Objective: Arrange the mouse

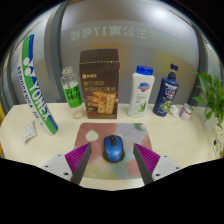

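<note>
A blue and black mouse (113,149) lies on a pale patterned mouse mat (112,135) on the white table. My gripper (113,160) is open. Its two fingers, with magenta pads (79,157), stand at either side of the mouse with a gap on each side. The mouse rests on the mat between the fingertips.
Beyond the mat stand a clear bottle (72,95), a brown box (100,84), a white and blue bottle (143,93) and a dark blue bottle (167,92). A green plant (212,105) is to the right. A badminton racket bag (33,85) leans at the left.
</note>
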The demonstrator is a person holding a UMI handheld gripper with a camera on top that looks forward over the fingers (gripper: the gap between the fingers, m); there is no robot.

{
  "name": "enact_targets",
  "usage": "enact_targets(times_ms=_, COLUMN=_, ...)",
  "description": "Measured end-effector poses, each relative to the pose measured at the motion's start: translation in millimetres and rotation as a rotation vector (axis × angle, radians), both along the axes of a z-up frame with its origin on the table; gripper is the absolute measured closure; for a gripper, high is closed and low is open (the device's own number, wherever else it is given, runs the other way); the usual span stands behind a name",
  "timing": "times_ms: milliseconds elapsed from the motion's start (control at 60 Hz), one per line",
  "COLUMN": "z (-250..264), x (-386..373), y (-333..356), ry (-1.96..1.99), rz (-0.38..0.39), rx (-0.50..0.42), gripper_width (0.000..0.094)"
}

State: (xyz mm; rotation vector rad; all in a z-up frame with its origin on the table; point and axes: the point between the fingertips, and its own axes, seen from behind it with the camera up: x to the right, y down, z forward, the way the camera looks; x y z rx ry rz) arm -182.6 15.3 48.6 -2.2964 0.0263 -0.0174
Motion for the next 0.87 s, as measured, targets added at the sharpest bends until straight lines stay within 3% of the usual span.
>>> enact_targets(times_ms=250, z=75, x=-14, y=-98, ry=-0.059, rz=-0.029, rx=0.07, gripper_width=0.0084)
enact_targets(times_ms=500, z=118, x=-29, y=-194, ry=-0.096, rz=-0.052, rx=0.112, gripper_width=0.0081)
enact_targets(times_ms=867, z=138, x=-38, y=-237, ry=-0.099, rz=-0.047, rx=0.142, gripper_width=0.0085)
